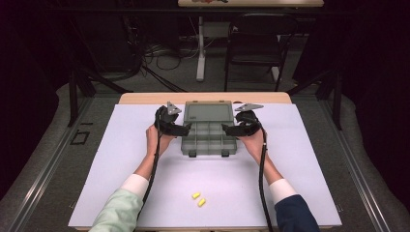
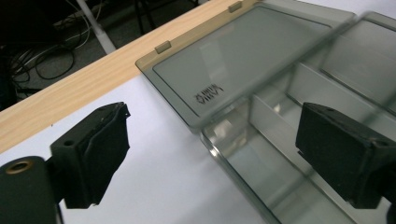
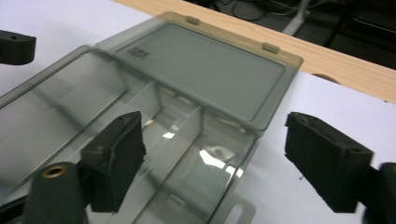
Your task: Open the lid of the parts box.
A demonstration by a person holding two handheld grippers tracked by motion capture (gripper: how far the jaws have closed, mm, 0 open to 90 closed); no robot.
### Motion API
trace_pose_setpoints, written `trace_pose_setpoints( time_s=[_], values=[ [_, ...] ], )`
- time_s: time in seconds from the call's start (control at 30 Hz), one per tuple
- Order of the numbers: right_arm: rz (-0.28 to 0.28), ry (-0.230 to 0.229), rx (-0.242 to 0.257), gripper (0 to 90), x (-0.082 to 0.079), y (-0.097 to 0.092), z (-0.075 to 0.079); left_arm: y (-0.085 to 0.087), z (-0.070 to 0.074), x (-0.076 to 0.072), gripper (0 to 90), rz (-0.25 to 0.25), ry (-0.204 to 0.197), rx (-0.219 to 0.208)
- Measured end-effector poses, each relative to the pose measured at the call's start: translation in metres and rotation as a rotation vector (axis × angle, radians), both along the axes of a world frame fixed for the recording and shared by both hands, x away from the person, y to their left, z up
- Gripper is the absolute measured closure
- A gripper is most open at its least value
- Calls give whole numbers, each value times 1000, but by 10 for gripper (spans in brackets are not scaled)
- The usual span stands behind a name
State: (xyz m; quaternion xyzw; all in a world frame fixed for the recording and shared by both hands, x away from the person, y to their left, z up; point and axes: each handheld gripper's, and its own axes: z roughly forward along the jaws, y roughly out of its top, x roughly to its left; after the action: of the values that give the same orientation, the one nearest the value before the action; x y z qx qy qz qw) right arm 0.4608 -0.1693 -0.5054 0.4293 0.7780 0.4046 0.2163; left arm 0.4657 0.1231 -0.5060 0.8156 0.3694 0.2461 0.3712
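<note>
A smoky clear compartment box [image 1: 209,139] lies on the white mat, its lid [image 1: 209,112] swung back flat toward the far edge. My left gripper [image 1: 185,128] is at the box's left side, its jaws open and straddling the near left corner of the box [image 2: 280,126] without pressing it. My right gripper [image 1: 227,128] is at the right side, also open, with the box's right corner [image 3: 187,140] between the jaws and untouched. The lid [image 2: 243,60] [image 3: 205,65] has two hinge tabs. The compartments look empty.
Two small yellow pieces [image 1: 196,195] [image 1: 201,202] lie on the white mat [image 1: 121,159] near its front edge. A strip of wooden tabletop [image 1: 145,98] runs behind the mat. A chair [image 1: 256,43] and cables stand on the floor beyond.
</note>
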Motion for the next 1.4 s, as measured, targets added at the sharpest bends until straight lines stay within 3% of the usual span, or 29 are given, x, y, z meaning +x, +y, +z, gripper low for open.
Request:
trace_pose_setpoints(
  time_s=[0.23,0.53,0.63,0.73,0.83,0.93,1.1,1.23,1.4],
  values=[
    [95,9,14,119,-28,-1,2,12,-2,-29,52,-34,14,5],
    [179,4,16,64,-62,-2,-1,23,-13,-69,8,-66,23,12],
    [194,4,13,46,-72,-3,-4,27,-20,-79,3,-70,31,1],
    [206,-1,6,32,-83,-5,-6,30,-24,-85,2,-72,42,25],
    [209,-14,18,26,-95,-10,-10,35,-27,-92,2,-67,49,12],
    [217,-17,13,9,-102,-15,-17,38,-27,-100,2,-67,58,-8],
    [229,-15,15,4,-115,-15,-23,38,-24,-115,1,-80,40,-10],
    [258,-30,-11,1,-126,-9,-23,37,-25,-129,1,-94,36,10],
    [278,-39,-2,0,-138,-10,-21,39,-27,-139,1,-102,45,16]
  ],
)
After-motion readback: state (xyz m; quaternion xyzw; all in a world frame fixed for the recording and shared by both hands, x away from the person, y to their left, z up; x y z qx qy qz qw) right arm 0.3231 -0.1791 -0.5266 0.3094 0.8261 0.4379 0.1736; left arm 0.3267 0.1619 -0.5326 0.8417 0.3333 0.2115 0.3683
